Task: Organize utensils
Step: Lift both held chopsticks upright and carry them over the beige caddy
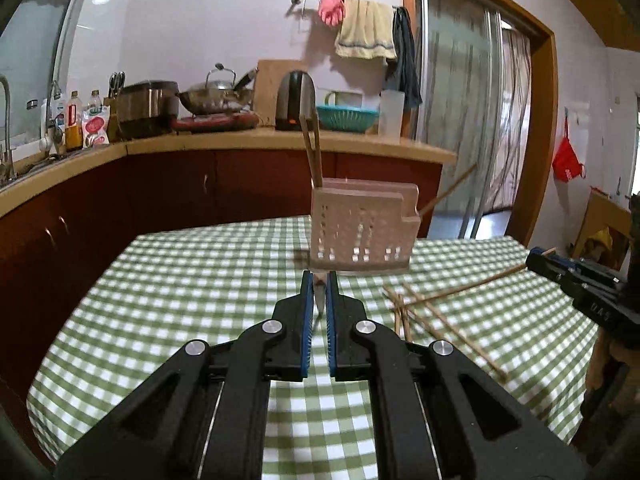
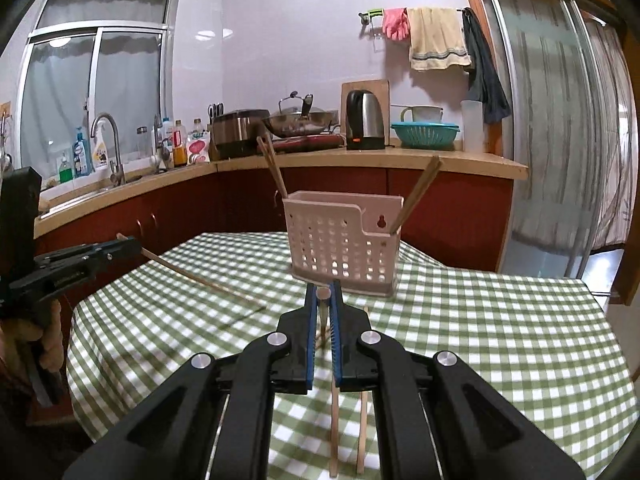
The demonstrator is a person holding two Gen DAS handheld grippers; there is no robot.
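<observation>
A pale pink perforated utensil holder [image 1: 360, 228] [image 2: 344, 240] stands on the green checked table [image 1: 200, 280] [image 2: 480, 320], with chopsticks [image 1: 312, 148] [image 2: 420, 188] leaning out of both its ends. My left gripper [image 1: 319, 276] [image 2: 134, 246] is shut on one chopstick [image 2: 200, 278], lifted above the cloth just before the holder. My right gripper [image 2: 323, 288] [image 1: 532, 258] is shut on another chopstick [image 1: 472, 282], also off the table. Several loose chopsticks [image 1: 404, 312] [image 2: 334, 420] lie on the cloth near the front of the holder.
Behind the table runs a kitchen counter [image 2: 400, 156] with a kettle [image 2: 365, 120], a wok, a rice cooker, a teal basket [image 2: 425, 134] and a sink at the left. A glass sliding door [image 2: 560, 120] is on the right. A person's hand [image 2: 48, 336] holds the left gripper.
</observation>
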